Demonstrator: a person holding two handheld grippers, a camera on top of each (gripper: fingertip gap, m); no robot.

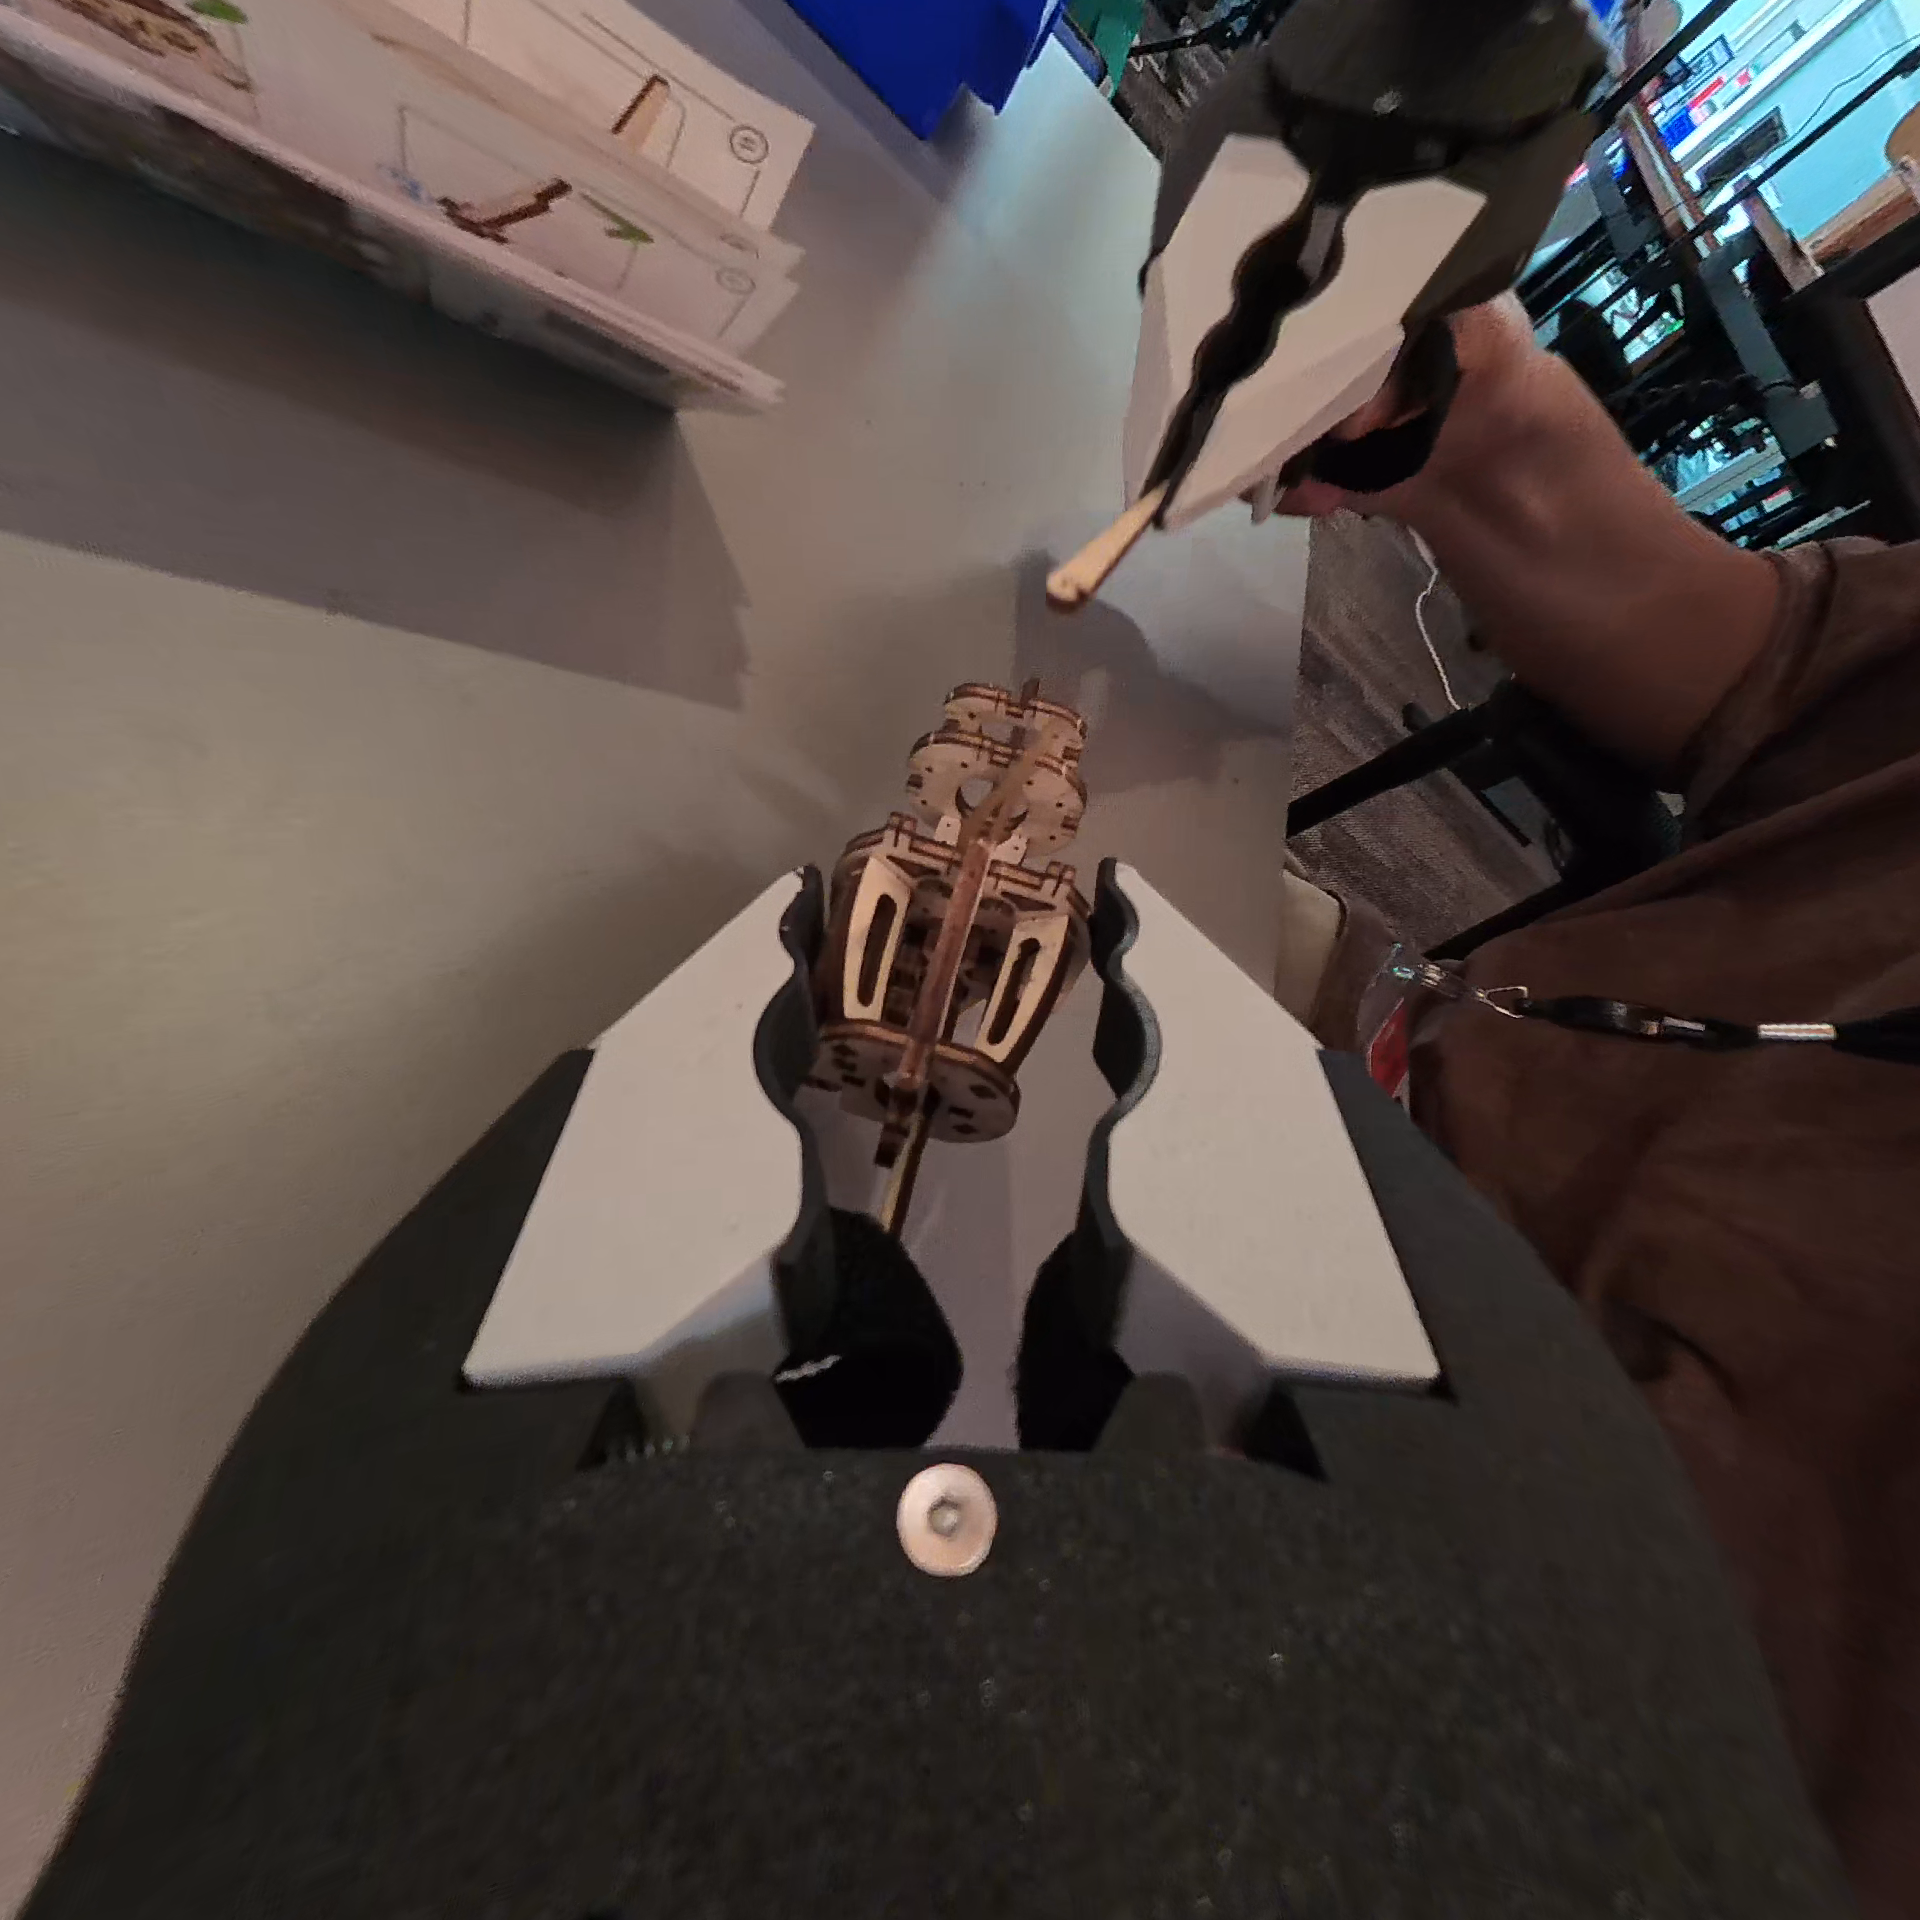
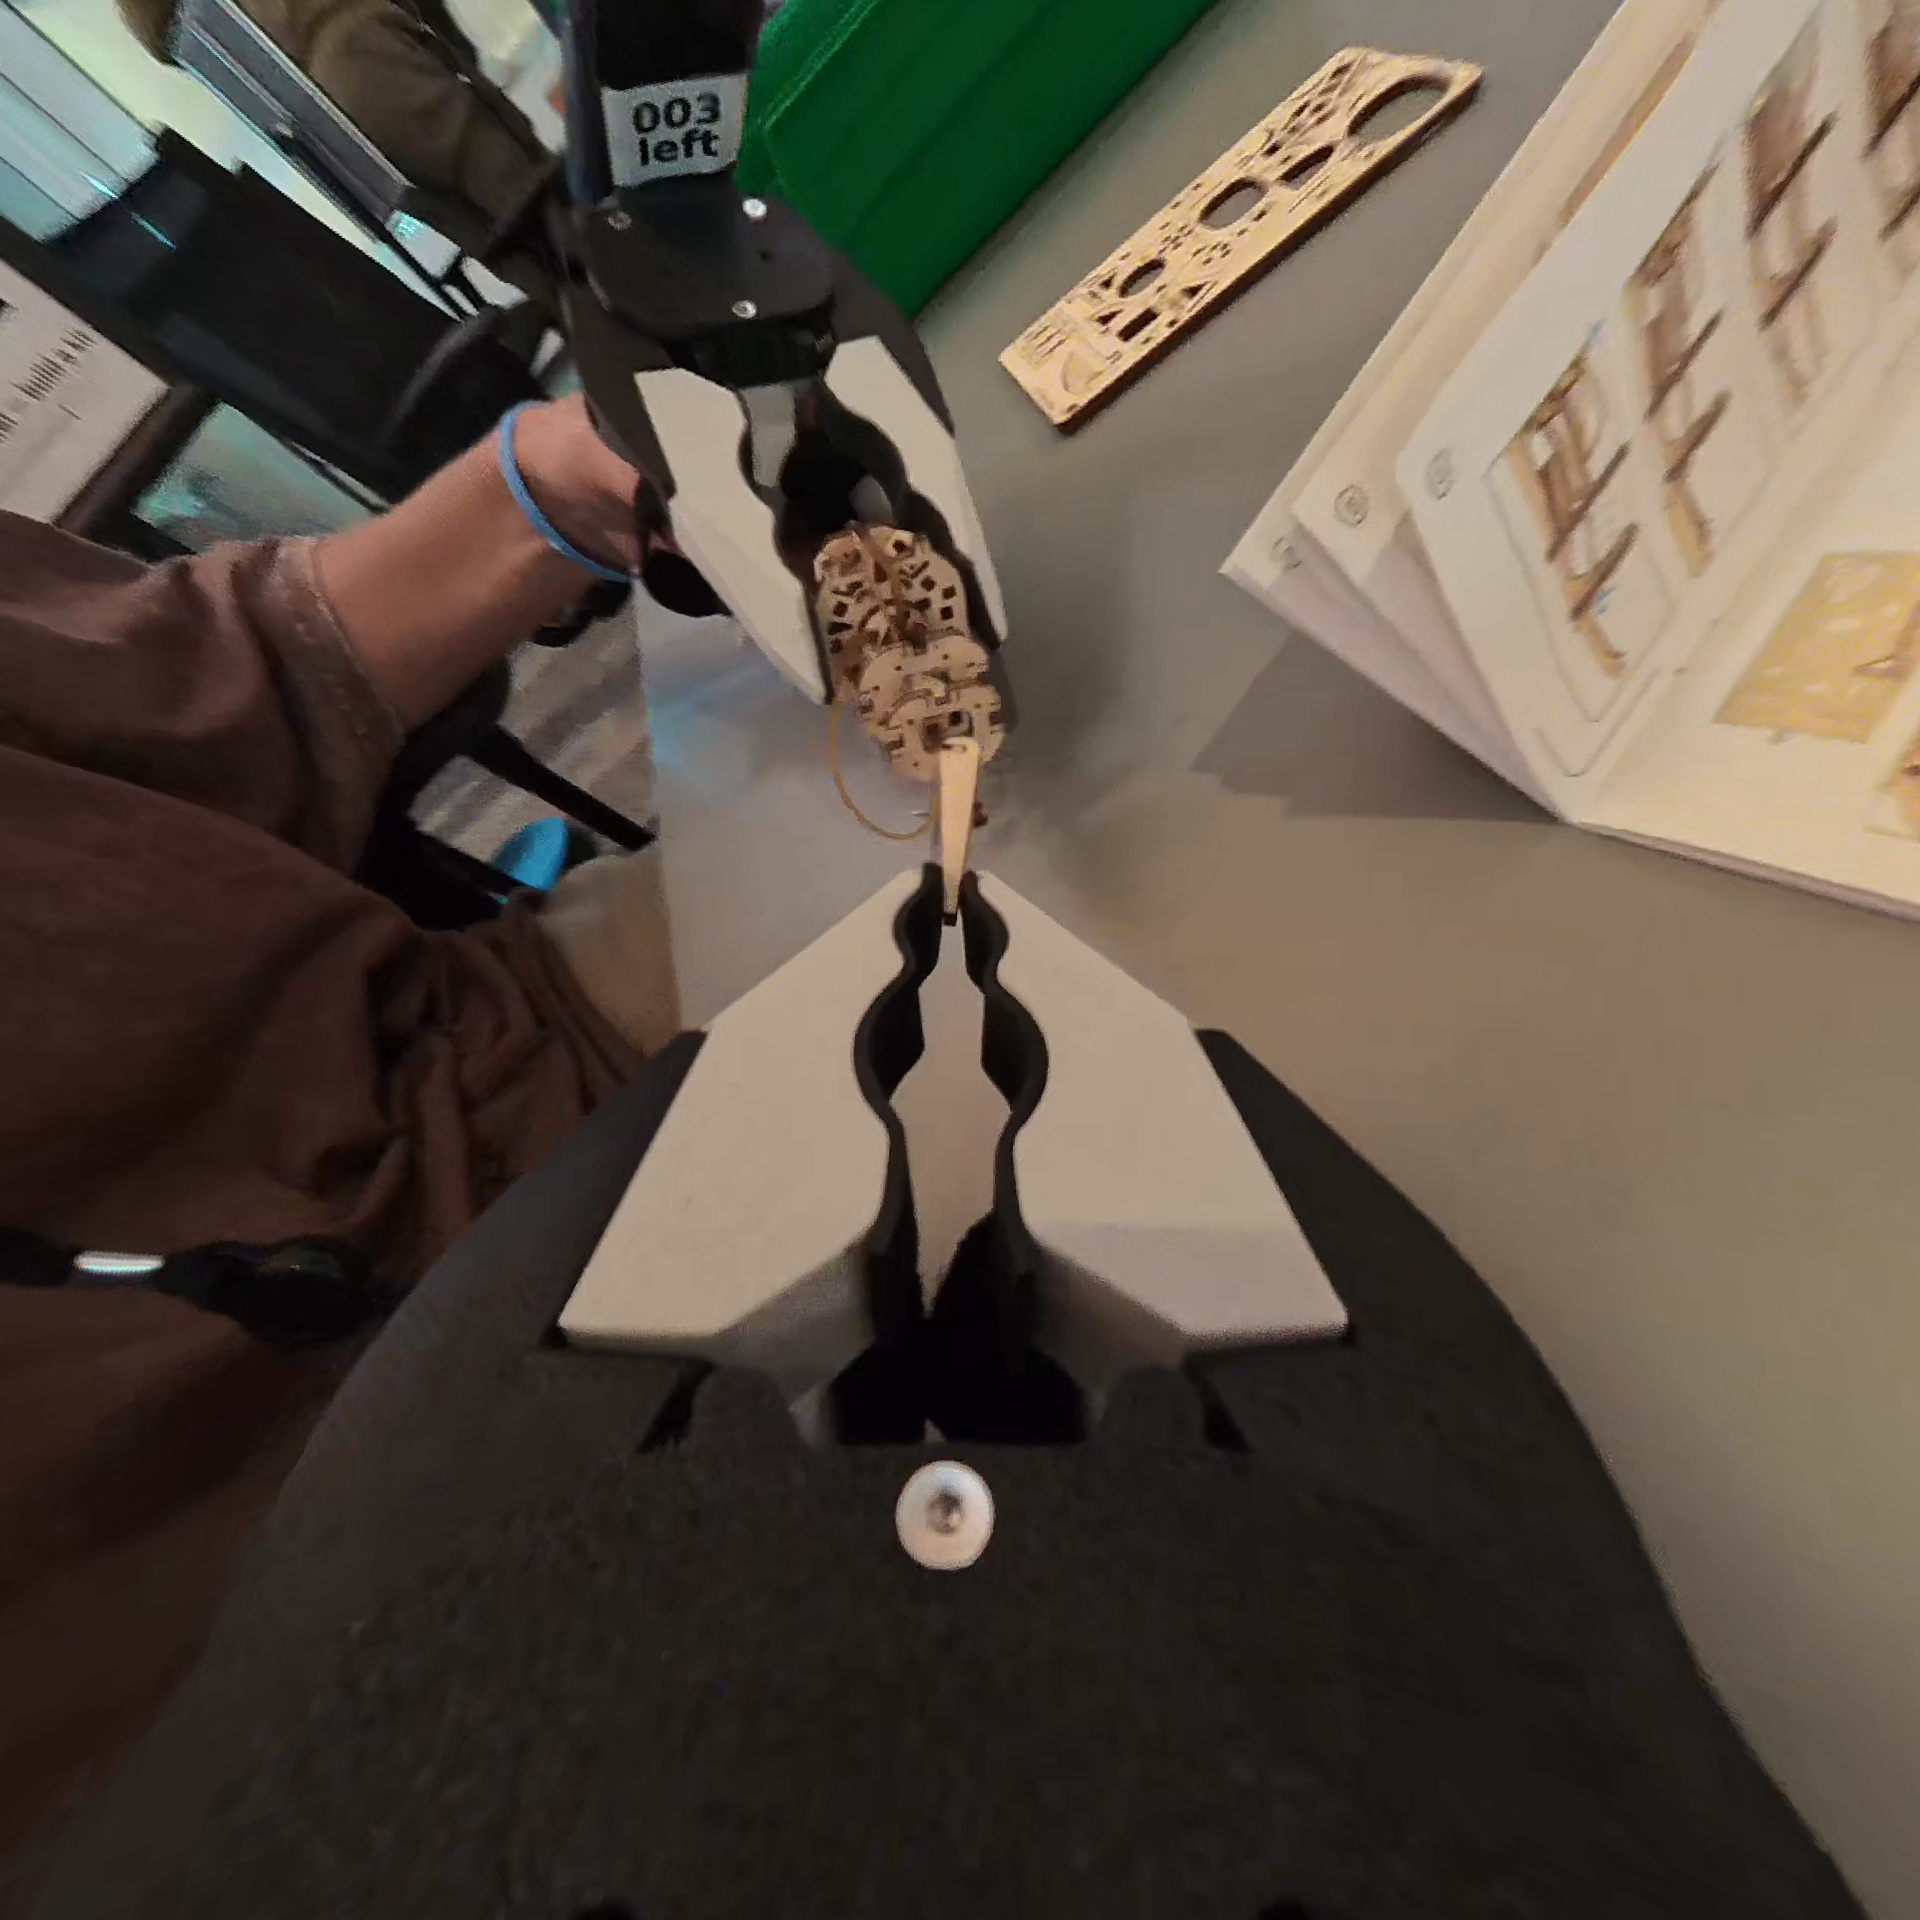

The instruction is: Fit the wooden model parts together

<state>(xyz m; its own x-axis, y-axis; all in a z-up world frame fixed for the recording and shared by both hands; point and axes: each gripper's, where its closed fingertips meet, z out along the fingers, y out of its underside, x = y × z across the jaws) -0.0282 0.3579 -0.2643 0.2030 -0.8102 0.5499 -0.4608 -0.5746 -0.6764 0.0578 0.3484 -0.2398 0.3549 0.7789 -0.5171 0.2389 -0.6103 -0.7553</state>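
Observation:
My left gripper (image 1: 951,883) is shut on a partly built wooden model (image 1: 951,935), a stack of laser-cut discs and ribs on a central spine, held above the grey table. It also shows in the right wrist view (image 2: 914,649), held by the left gripper (image 2: 904,675). My right gripper (image 2: 943,883) is shut on a thin pale wooden stick (image 2: 956,805), whose far tip is close to the model's end disc. In the left wrist view the right gripper (image 1: 1169,509) comes in from the upper right, and its stick (image 1: 1096,561) hangs a short way above the model, apart from it.
An open instruction booklet (image 2: 1621,499) lies on the grey table (image 2: 1351,1039), and shows at upper left in the left wrist view (image 1: 468,187). A punched-out wooden parts sheet (image 2: 1236,239) lies behind it, beside a green box (image 2: 935,135). The person's brown sleeve (image 2: 208,883) is at the table edge. The left gripper's tips are roughly 10 cm from the right gripper's.

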